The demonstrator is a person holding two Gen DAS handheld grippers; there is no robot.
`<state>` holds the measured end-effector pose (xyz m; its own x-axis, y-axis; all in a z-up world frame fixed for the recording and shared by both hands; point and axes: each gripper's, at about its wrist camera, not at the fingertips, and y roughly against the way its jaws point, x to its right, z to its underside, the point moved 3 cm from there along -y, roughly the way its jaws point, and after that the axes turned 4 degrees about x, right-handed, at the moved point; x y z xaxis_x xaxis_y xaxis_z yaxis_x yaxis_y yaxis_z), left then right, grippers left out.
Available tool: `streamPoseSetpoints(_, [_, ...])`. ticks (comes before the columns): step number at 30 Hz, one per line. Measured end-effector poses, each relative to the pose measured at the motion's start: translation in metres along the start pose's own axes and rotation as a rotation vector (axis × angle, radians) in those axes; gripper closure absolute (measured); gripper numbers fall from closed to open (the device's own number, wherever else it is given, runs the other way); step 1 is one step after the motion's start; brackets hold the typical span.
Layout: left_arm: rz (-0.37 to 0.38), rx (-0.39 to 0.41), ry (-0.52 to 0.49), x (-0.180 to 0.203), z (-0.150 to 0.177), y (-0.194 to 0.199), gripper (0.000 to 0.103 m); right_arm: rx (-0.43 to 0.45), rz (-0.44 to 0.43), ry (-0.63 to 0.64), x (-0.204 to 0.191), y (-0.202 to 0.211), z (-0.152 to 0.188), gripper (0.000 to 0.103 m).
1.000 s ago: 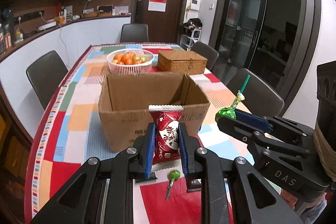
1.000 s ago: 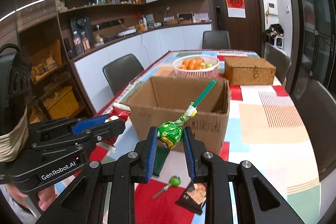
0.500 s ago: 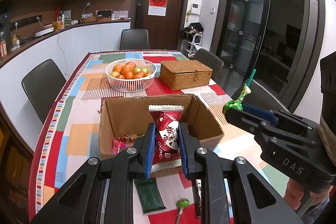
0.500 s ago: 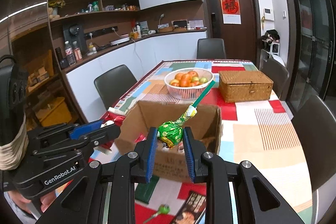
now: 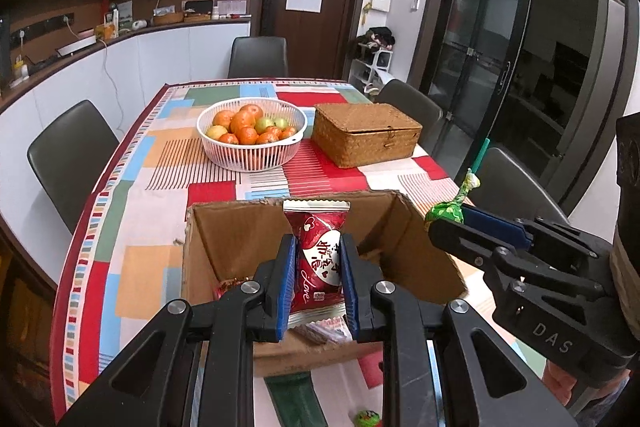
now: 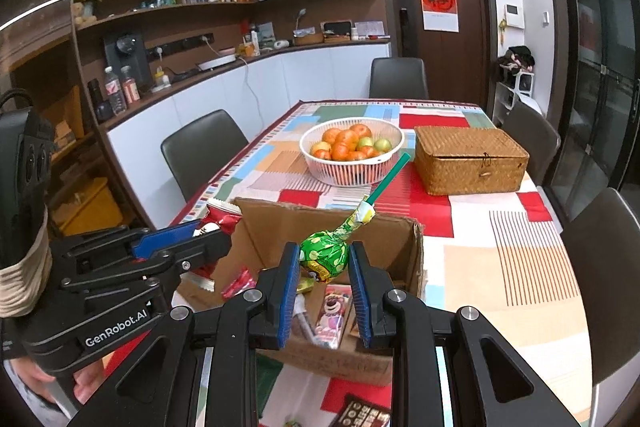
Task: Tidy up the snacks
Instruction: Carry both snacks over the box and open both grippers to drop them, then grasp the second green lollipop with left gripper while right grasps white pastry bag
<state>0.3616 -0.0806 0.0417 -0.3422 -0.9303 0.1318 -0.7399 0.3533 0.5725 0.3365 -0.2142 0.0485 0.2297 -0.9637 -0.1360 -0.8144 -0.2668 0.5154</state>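
Here the left claw [image 5: 316, 271] pinches a red "Love" packet [image 5: 319, 259], the "DAS"-marked right claw [image 6: 325, 281] a green lollipop [image 6: 325, 254].

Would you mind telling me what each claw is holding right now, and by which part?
The left claw pinches a red snack packet across its middle; the right claw grips a green lollipop by its wrapped head.
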Motion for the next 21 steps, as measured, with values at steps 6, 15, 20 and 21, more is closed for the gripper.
streamPoseSetpoints(6, [-0.06,0.036,-0.025,-0.001,0.001,0.005,0.052,-0.025,0.013,-0.045,0.011,-0.017,0.002,0.064])
streamPoseSetpoints(15, [-0.057,0.1,-0.093,0.024,0.024,0.048,0.052,0.01,0.049,-0.006,0.005,0.02,0.022,0.059])
streamPoseSetpoints(20, [-0.033,0.099,-0.097,0.036,0.041,0.066,0.052,0.034,0.057,0.004,0.004,0.047,0.032,0.052])
streamPoseSetpoints(21, [-0.029,0.097,-0.096,0.038,0.046,0.07,0.052,0.036,0.064,0.007,0.004,0.052,0.035,0.05])
